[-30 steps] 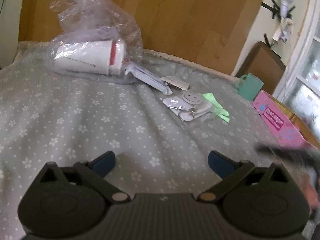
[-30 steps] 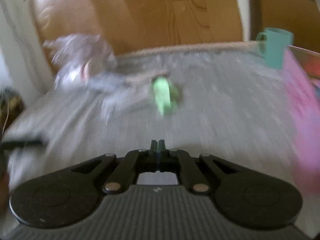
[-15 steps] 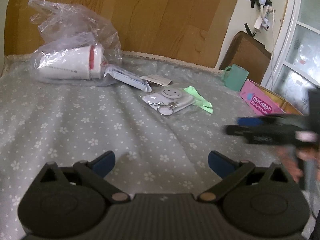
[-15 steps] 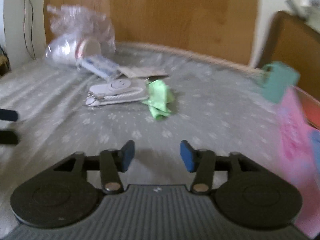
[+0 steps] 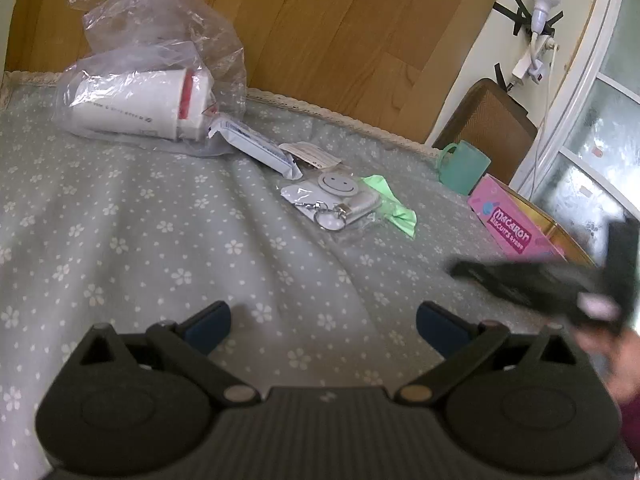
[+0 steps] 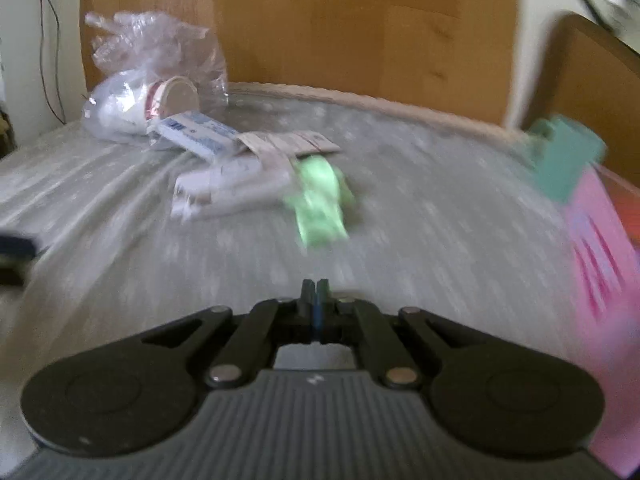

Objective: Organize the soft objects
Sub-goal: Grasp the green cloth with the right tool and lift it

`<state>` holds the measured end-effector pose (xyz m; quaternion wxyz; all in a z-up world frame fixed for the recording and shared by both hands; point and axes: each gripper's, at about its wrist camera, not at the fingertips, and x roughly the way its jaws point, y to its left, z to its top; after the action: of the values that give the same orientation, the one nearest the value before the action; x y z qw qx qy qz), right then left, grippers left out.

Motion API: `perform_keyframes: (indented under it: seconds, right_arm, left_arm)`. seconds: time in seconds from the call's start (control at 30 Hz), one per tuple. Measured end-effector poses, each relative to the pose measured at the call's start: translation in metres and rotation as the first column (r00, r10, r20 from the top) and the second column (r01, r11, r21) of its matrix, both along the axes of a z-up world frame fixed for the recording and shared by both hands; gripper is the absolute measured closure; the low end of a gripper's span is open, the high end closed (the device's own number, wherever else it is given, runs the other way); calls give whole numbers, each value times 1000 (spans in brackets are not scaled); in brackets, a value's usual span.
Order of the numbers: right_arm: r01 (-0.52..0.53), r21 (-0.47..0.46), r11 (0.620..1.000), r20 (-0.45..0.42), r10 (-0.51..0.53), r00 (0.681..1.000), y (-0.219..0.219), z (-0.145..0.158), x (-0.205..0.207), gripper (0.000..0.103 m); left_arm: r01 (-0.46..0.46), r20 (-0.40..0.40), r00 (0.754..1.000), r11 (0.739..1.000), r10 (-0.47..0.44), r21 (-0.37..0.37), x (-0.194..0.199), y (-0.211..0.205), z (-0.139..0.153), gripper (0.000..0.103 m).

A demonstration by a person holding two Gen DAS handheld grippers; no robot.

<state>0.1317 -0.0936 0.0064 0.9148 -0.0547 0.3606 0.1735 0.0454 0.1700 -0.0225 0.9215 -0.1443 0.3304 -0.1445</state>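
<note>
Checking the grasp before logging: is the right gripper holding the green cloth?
No, the right gripper is shut on nothing, while the green cloth lies ahead on the bedspread.

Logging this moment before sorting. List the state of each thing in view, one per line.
left gripper: open, empty
right gripper: shut, empty
plastic bag: crumpled, lying open
white cup: on its side inside the bag
green cloth: crumpled, loose
green mug: upright
pink box: closed

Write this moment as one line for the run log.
left gripper: open, above bedspread | right gripper: shut, empty | green cloth: untouched, beside smiley pouch
</note>
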Motion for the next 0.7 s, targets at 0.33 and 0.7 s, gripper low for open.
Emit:
perform_keyframes:
  seconds: [0.33, 0.7]
  right_arm:
    - [142, 25, 990, 80, -143, 987, -112, 9, -184, 100]
    - [157, 129, 979, 110, -171, 979, -132, 1, -201, 39]
  left_arm:
    - [-25, -4, 1000, 991, 26, 133, -1, -23, 2, 0]
    - [218, -9, 976, 976, -218, -9, -38, -164, 31, 0]
